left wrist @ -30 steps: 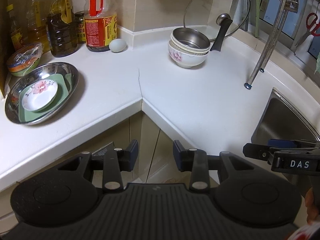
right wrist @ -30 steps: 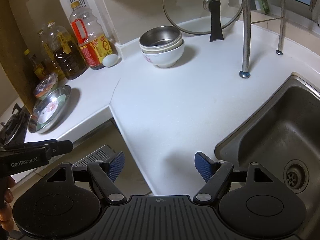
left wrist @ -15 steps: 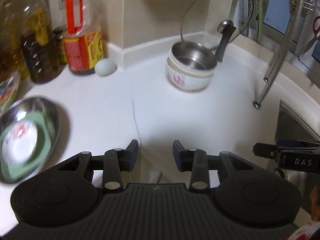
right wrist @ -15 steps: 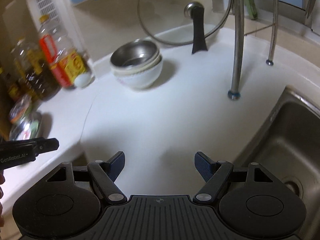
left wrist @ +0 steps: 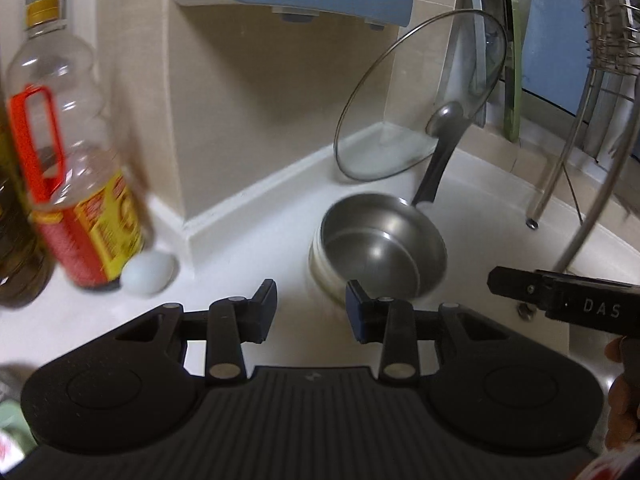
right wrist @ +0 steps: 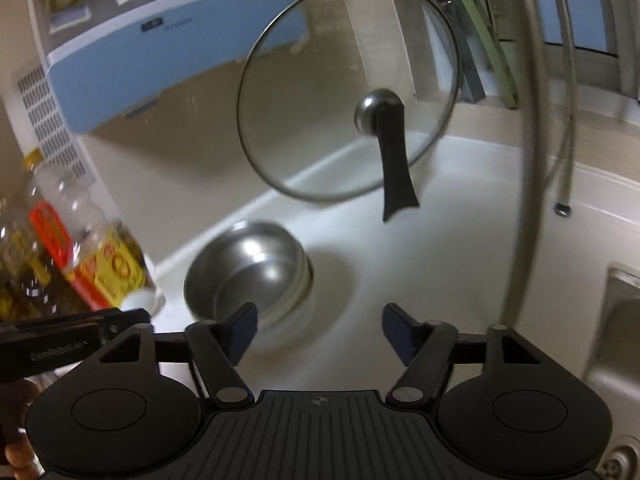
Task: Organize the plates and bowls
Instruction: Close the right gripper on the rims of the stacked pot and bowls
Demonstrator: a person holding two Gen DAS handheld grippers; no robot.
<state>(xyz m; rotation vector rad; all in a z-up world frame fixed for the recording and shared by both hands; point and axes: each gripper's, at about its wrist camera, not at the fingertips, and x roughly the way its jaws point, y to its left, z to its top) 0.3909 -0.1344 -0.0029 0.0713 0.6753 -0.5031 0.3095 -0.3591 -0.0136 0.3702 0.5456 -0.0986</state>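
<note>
A steel bowl (left wrist: 384,248) sits nested on top of a stack of white bowls on the white counter; it also shows in the right wrist view (right wrist: 248,276). My left gripper (left wrist: 311,312) is open and empty, just in front of the stack, its right finger close to the near rim. My right gripper (right wrist: 319,330) is open wide and empty, its left finger (right wrist: 240,328) over the stack's near edge. The steel plate stack from earlier is out of view.
A glass pot lid (right wrist: 348,120) leans against the wall behind the bowls. Oil bottles (left wrist: 76,184) and a pale egg (left wrist: 148,272) stand at the left. A dish rack leg (right wrist: 528,160) and the sink (right wrist: 616,344) lie to the right.
Both grippers have moved forward and closer to the bowl stack, which now fills more of each view. The steel plate at the left has slid out of sight. Jaws unchanged.
</note>
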